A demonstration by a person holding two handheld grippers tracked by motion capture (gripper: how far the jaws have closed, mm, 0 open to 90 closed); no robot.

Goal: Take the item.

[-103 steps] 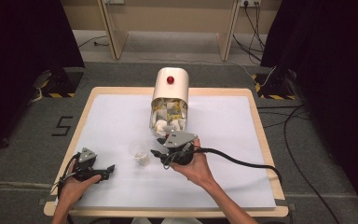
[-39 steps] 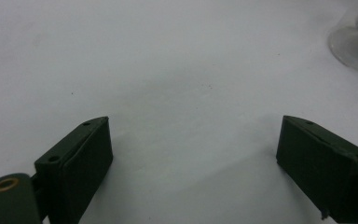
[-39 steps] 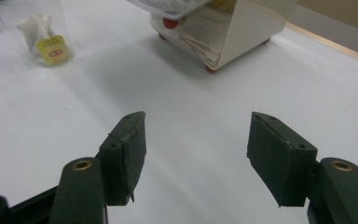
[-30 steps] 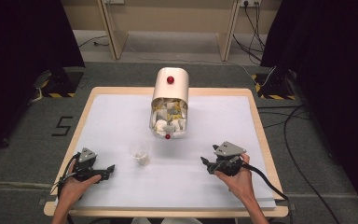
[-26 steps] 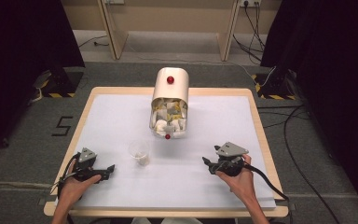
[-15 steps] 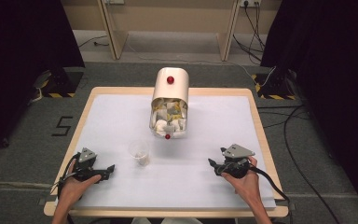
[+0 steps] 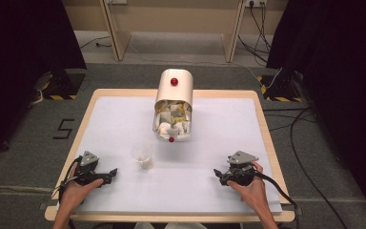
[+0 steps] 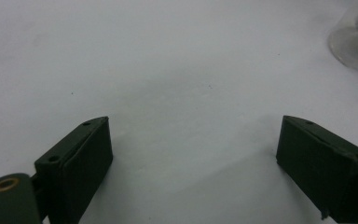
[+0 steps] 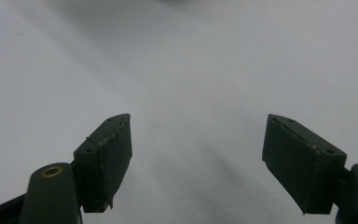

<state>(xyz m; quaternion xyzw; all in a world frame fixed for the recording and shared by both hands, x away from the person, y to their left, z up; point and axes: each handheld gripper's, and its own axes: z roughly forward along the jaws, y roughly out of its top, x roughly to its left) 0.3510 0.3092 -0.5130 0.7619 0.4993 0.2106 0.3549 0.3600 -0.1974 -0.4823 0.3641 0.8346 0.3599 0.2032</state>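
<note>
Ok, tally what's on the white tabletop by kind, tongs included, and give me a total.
Tongs: 2, left tongs and right tongs, both open and empty
Clear cup: 1
Cream dispenser box with red knobs, packets inside: 1
Total: 4

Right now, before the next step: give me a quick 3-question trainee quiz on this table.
1. True or false: the right claw grips the clear cup.
2. Which thing lies nearest the dispenser's open mouth? A) the clear cup B) the left claw C) the right claw
3. What lies between the left claw's jaws in the left gripper view?

Key
1. False: its jaws, which have just been opening, stand wide with nothing between them, far right of the cup.
2. A
3. Only the bare white table cover.
</note>
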